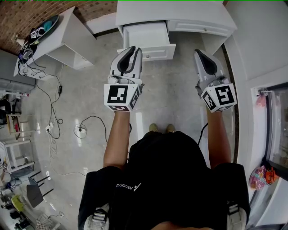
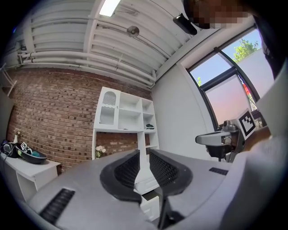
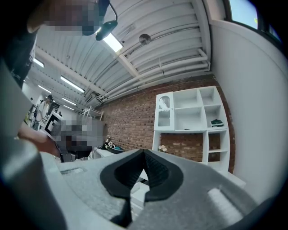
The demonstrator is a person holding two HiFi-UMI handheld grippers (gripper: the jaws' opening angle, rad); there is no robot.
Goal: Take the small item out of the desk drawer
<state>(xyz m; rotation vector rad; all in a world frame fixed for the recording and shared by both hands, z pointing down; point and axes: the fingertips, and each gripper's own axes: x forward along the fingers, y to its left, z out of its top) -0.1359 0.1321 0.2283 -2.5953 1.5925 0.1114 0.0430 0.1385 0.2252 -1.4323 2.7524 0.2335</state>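
Reaching step: the open drawer (image 1: 146,37) lies far ahead, the small item unseen inside (perhaps too small). Left gripper (image 2: 144,157) jaws slightly apart, empty; right gripper (image 3: 144,156) jaws together. Next, reach in.

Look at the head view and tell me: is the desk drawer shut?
No. The drawer stands pulled out from the desk, with its inside showing from above.

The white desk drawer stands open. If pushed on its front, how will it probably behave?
The drawer looks like rigid painted board, so it should not flex. It sits in the desk, so it will likely slide straight back rather than tip. Nothing bulky shows inside, so probably light.
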